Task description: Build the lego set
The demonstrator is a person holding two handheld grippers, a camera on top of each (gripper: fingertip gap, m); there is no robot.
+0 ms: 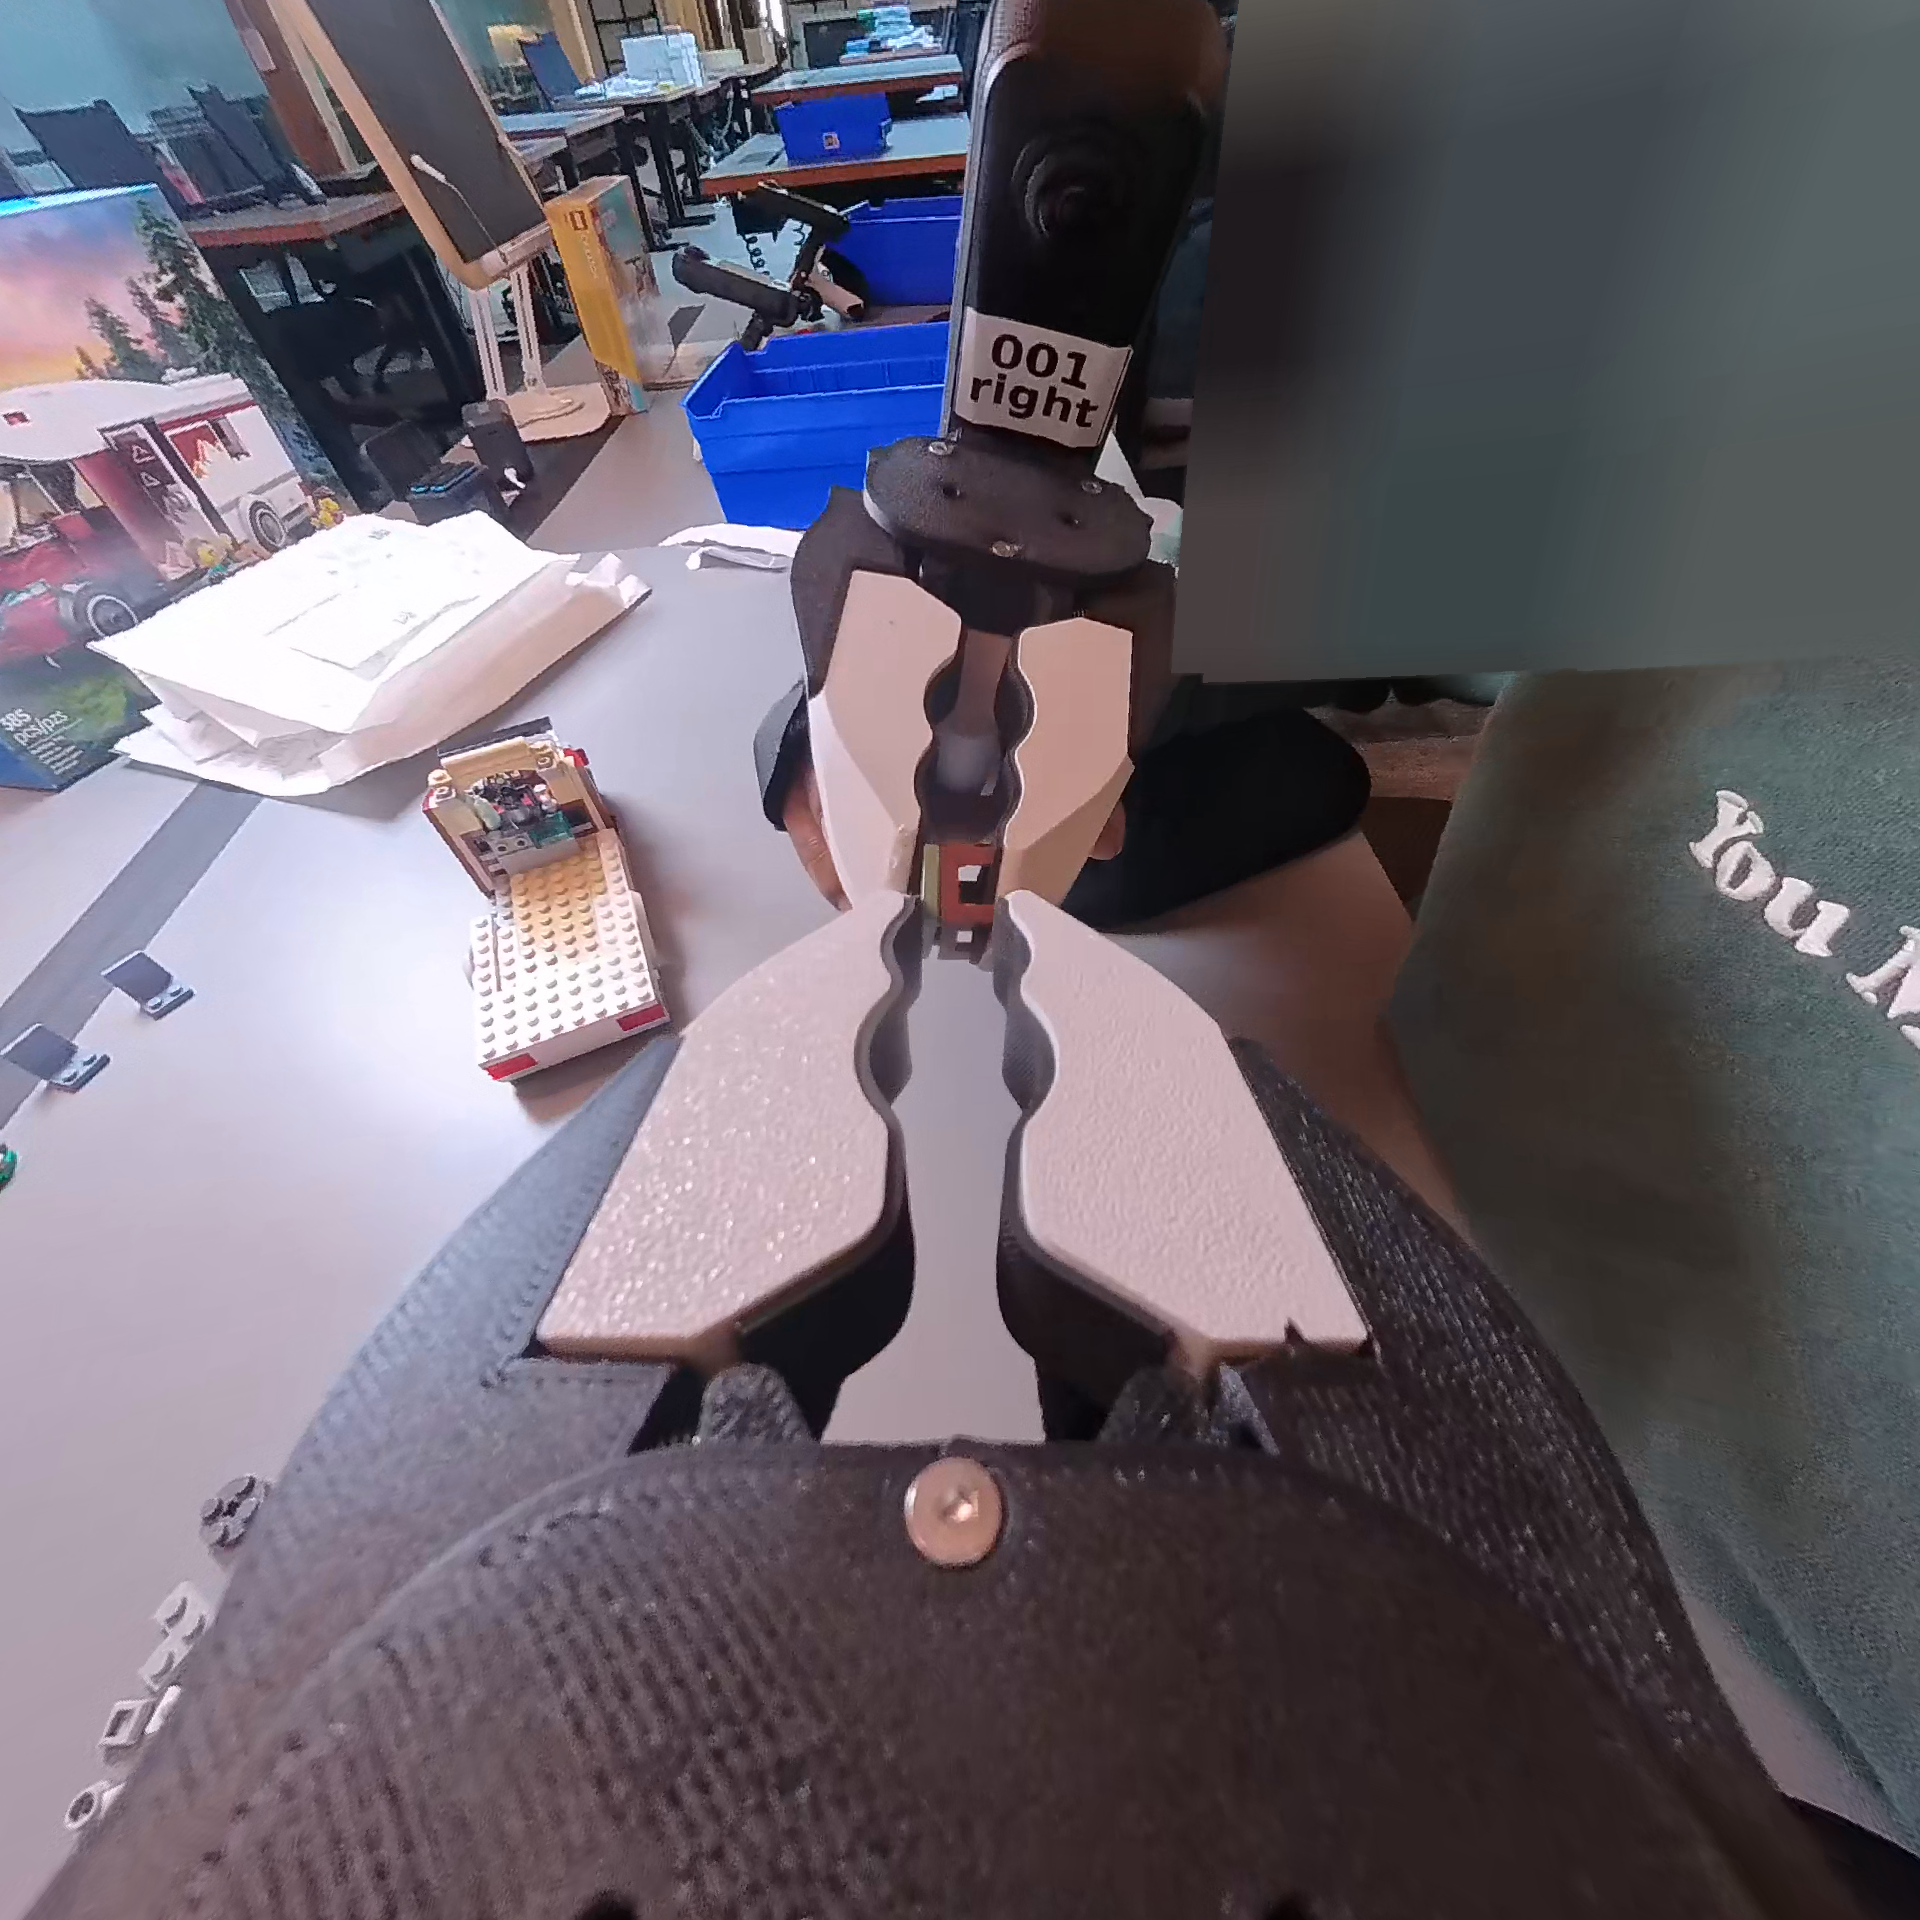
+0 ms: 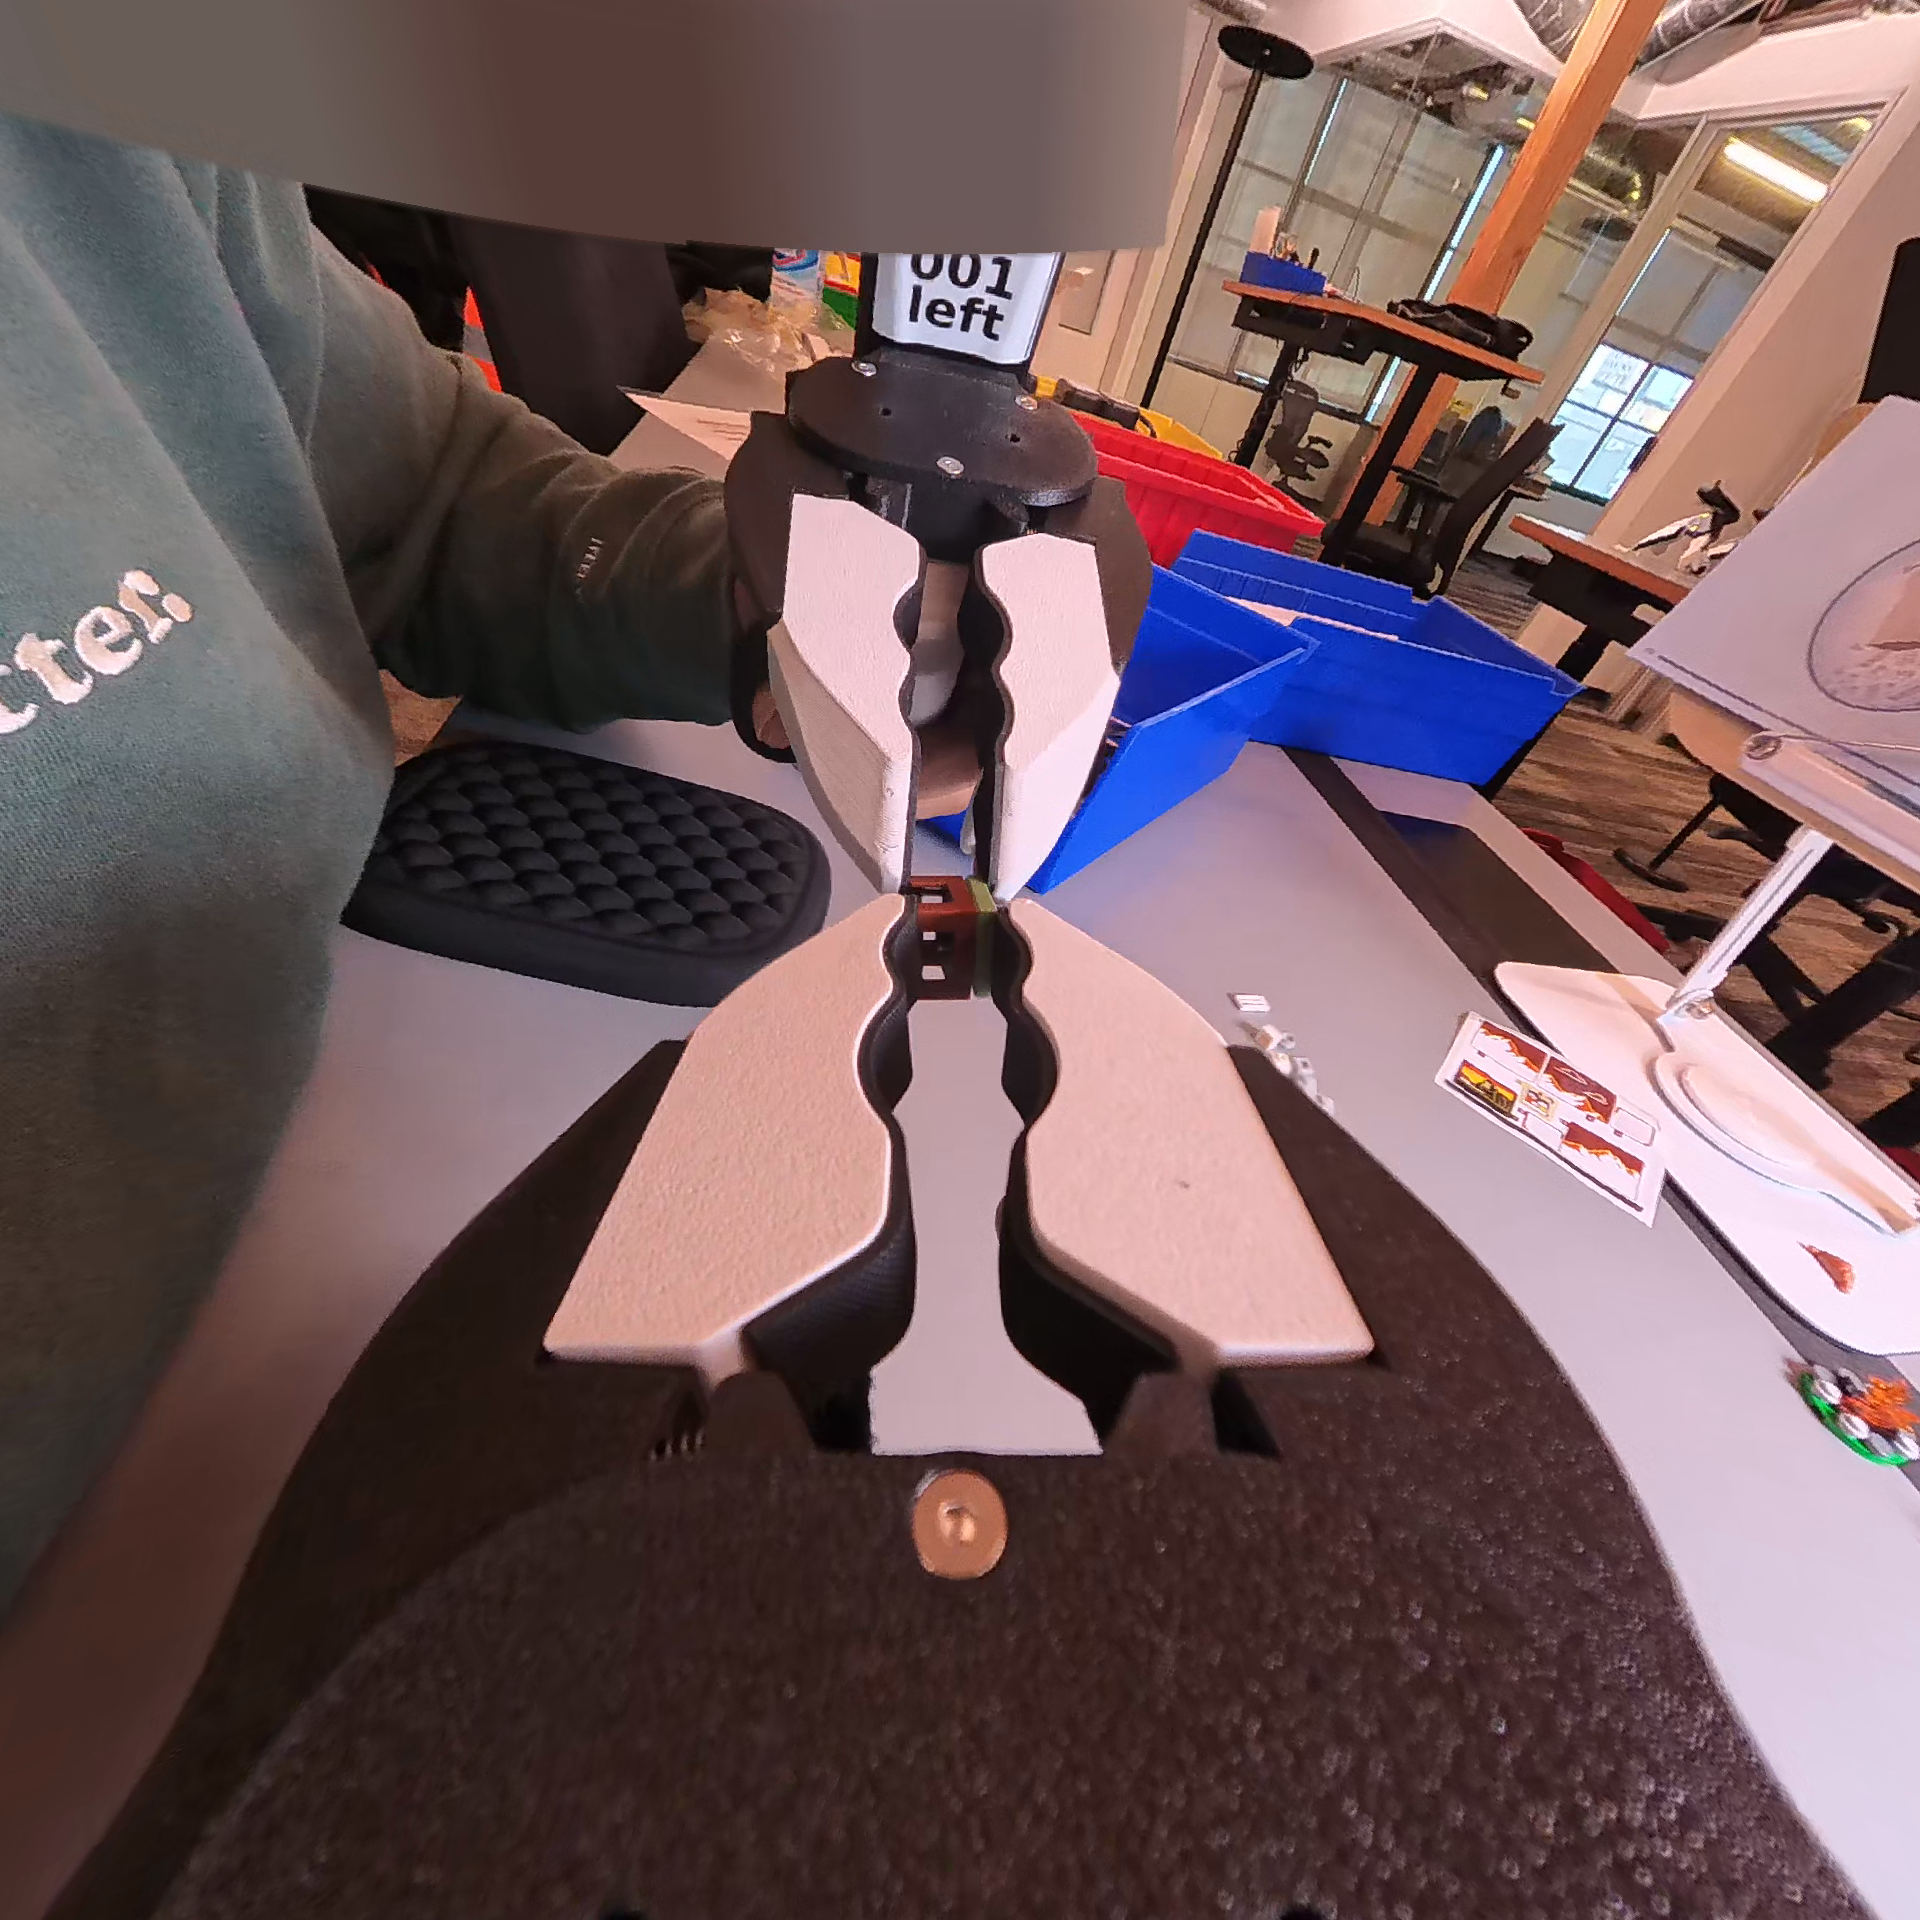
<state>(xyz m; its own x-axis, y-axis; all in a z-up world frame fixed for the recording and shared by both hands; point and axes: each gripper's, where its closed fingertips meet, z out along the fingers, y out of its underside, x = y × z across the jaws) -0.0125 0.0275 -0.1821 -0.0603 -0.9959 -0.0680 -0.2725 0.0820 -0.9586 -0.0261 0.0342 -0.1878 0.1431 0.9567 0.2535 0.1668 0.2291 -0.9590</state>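
1. Landmark: the small brick piece [image 1: 961,883], reddish-brown with square openings and a thin olive-green layer on one face. It is held in the air above the grey bench [image 1: 312,1195], pinched between both tools at once.
2. Far left of the piece, left wrist view: the set's box [image 1: 94,468] stands at the bench edge, with a stack of white paper bags [image 1: 343,634] just beside it.
3. Nearer, still left of the piece: the partly built model [image 1: 551,904], a tan and white studded base with a small cabin at its far end. It lies well apart from the piece. Small loose dark and grey parts [image 1: 234,1509] sit at the near left edge.
4. Left gripper [image 1: 956,914]: fingers clamped on the near end of the piece.
5. Right gripper [image 2: 951,925]: fingers clamped on the same piece, meeting the other tool tip to tip.
6. Right of the piece, right wrist view: blue bin [image 2: 1351,675] behind, then a sticker sheet [image 2: 1548,1122] and a white stand base [image 2: 1714,1091].
7. Judgement: the two layers look to be getting pressed or adjusted in mid-air.
8. Risks:
   - Both grips are only at the fingertips. Uneven squeeze could twist the piece and pop it out.
   - A drop from here could send the piece bouncing off the bench.
   - Pushing off-axis may seat the green layer crooked.
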